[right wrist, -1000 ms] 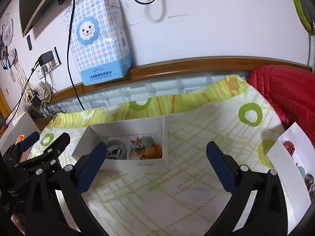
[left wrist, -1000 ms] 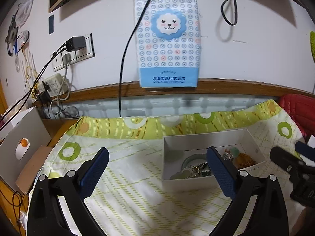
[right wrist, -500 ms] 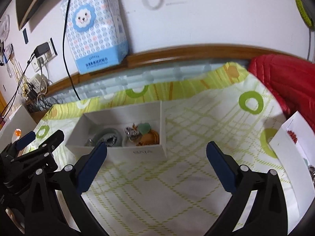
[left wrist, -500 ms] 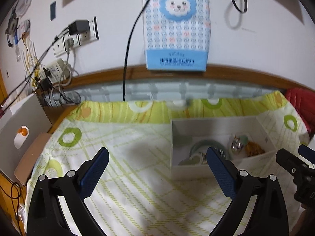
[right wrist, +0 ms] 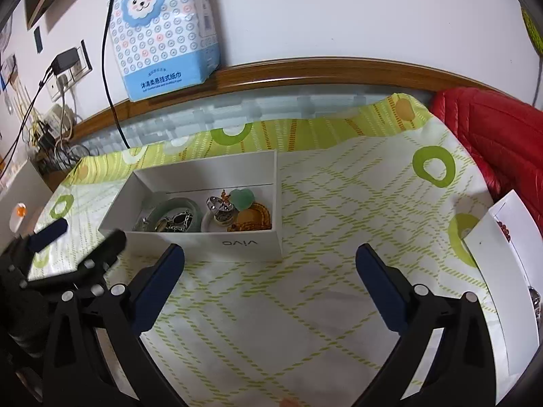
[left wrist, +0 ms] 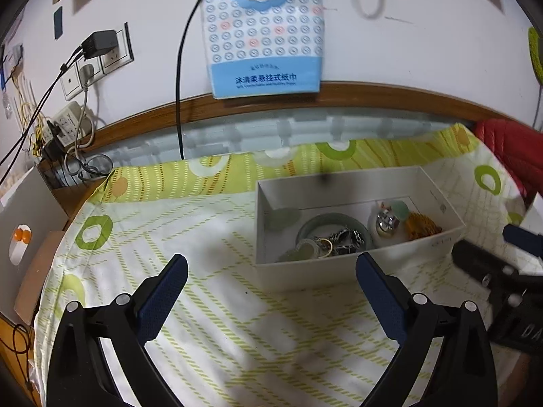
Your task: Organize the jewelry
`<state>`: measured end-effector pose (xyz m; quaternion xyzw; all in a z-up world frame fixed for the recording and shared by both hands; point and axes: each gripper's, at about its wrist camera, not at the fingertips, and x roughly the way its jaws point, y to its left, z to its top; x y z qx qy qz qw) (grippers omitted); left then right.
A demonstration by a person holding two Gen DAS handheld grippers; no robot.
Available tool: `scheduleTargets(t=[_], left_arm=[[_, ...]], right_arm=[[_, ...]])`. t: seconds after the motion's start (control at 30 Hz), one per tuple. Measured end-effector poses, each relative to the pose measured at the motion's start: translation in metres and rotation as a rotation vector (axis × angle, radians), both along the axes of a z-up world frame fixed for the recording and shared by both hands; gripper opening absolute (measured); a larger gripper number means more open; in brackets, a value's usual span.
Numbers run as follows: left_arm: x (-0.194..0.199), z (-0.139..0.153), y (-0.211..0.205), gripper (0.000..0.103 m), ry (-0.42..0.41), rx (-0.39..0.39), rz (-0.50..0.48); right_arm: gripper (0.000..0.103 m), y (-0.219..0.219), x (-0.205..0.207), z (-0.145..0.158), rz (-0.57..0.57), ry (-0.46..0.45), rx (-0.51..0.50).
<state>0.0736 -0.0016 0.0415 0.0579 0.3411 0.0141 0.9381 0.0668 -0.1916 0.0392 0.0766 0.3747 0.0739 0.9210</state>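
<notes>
A white open box (left wrist: 339,268) (right wrist: 237,242) sits on a green-patterned cloth. It holds a pale green bangle (left wrist: 331,225) (right wrist: 176,205), a tangle of metal chains (left wrist: 339,240) (right wrist: 174,220), a silver ring piece (left wrist: 387,225) (right wrist: 222,210), a green stone (right wrist: 242,198) and an orange beaded piece (left wrist: 422,225) (right wrist: 253,220). My left gripper (left wrist: 271,295) is open and empty, in front of the box and to its left. My right gripper (right wrist: 271,288) is open and empty, in front of the box's right end. Each gripper shows in the other's view.
A second white box (right wrist: 495,254) with red beads lies at the right edge. A red quilted cushion (right wrist: 492,129) is at the far right. A tissue pack (left wrist: 264,30) hangs on the back wall, with sockets and cables (left wrist: 81,71) to the left.
Both grippers have moved forward and tilted down toward the box, which now sits larger and closer in both views. Both stay open and empty.
</notes>
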Motion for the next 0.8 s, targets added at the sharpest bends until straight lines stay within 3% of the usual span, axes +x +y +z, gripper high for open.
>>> scheduleTargets(t=[0.07,0.23,0.33,0.43,0.53,0.63,0.8], left_arm=[[0.000,0.000,-0.004,0.100,0.003,0.018,0.000],[0.008,0.017,-0.004,0.100,0.051,-0.023,0.040],[0.011,0.032,-0.007,0.099,0.021,0.024,0.099],[0.010,0.033,-0.003,0.099,-0.008,0.027,0.128],[0.012,0.025,0.007,0.100,-0.001,-0.001,0.121],[0.014,0.021,0.015,0.100,0.033,-0.044,0.125],[0.008,0.021,0.009,0.099,0.010,0.006,0.146]], right_arm=[[0.098,-0.004,0.000,0.002,-0.011,-0.010,0.021],[0.098,-0.007,0.006,0.016,-0.049,0.021,0.003],[0.098,0.002,0.010,0.031,-0.076,0.035,-0.068],[0.098,0.013,0.008,0.040,-0.089,-0.014,-0.132],[0.098,0.015,0.005,0.029,-0.067,-0.029,-0.079],[0.098,0.015,0.011,0.012,-0.028,0.045,-0.023],[0.098,0.014,0.014,0.005,-0.021,0.069,-0.028]])
